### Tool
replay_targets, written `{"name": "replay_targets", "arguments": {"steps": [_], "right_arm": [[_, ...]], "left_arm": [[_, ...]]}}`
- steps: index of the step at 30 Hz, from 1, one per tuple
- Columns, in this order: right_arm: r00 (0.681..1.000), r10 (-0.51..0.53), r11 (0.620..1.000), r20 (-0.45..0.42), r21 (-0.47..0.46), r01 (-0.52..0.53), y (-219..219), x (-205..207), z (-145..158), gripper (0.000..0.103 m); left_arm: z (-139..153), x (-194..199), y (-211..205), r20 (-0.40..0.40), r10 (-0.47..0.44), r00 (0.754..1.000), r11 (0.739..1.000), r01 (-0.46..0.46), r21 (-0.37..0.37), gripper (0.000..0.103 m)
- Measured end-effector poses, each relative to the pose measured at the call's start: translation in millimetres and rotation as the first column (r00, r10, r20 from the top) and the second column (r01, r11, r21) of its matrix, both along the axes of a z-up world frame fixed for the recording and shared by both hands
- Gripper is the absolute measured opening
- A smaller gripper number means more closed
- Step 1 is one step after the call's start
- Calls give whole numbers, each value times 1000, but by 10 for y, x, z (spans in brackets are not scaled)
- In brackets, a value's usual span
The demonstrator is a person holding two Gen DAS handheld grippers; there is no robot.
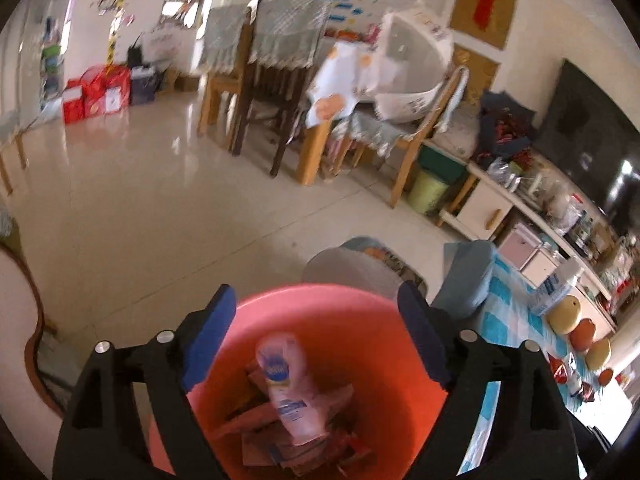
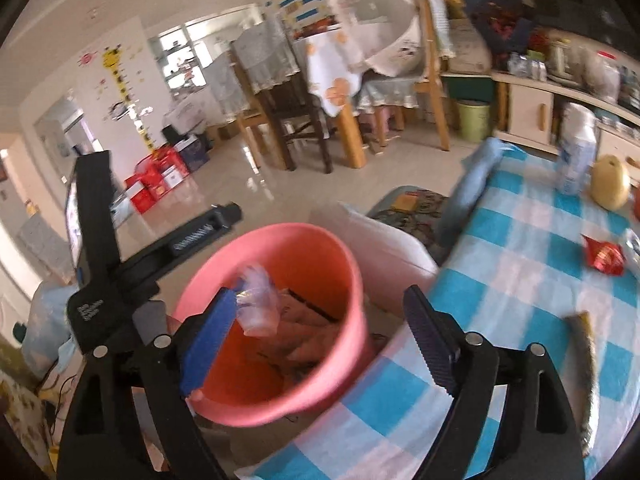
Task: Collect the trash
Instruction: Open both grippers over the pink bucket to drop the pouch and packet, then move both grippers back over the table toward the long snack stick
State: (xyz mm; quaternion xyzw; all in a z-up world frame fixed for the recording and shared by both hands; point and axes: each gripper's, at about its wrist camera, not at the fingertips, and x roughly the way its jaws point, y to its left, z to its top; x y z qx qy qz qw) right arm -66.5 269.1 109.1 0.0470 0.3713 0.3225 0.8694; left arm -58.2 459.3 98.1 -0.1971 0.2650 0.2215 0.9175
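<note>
A pink bucket (image 1: 380, 344) stands low beside the table, holding cardboard scraps and wrappers. In the left wrist view a clear plastic bottle (image 1: 288, 384) with a blue label lies blurred inside it, below my left gripper (image 1: 316, 300), whose jaws stand wide apart above the rim with nothing between the pads. In the right wrist view my right gripper (image 2: 320, 304) is open over the bucket (image 2: 320, 264). A crumpled clear plastic wrapper (image 2: 258, 304) hangs blurred by its left pad. A red wrapper (image 2: 604, 258) and a striped wrapper (image 2: 584, 352) lie on the blue-checked tablecloth (image 2: 520, 272).
A bottle (image 2: 576, 152) and a yellow fruit (image 2: 610, 182) stand on the table's far side. A white cushion (image 2: 384, 248) sits behind the bucket. Wooden chairs (image 1: 256, 92), a draped dining table (image 2: 336, 80), a green bin (image 2: 474, 120) and a cluttered cabinet (image 1: 484, 208) line the tiled floor.
</note>
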Motion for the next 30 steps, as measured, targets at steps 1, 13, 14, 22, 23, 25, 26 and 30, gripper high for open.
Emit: {"name": "replay_targets", "arguments": {"steps": [1,13,14,22,23,25,26,30], "right_arm": [[1000,-14,1000,4,-8,14,-50,-11,-14,87],[994,-67,991,84,-109,76,-482,-274,-188,87],[993,-70,990,94,-112,80,-523,-286,-184,87],[982,-107,983,153,-134,128,-869,-342,-159,91],[981,-113,981,158,-140,136,-920,-344,-164,91],[978,-126,977,166,-152,152,-1013,-352,-164,91],[977,-133,975,168,-157,160,-1068,-352,-171,91],[970,-161,966,180,-174,193,-1281,-368,-194,92]], "left_arm": [[33,-7,-72,38,-25,999,999,24,27,85],[257,146,-771,175,-237,956,960,202,193,91],[262,176,-803,161,-245,956,958,214,190,91],[185,375,-1156,29,-379,925,920,373,123,91],[172,364,-1203,30,-391,920,915,385,119,91],[147,376,-1303,25,-413,910,905,407,122,91],[136,375,-1340,20,-423,906,900,417,127,91],[93,443,-1593,-25,-465,885,871,462,167,91]]}}
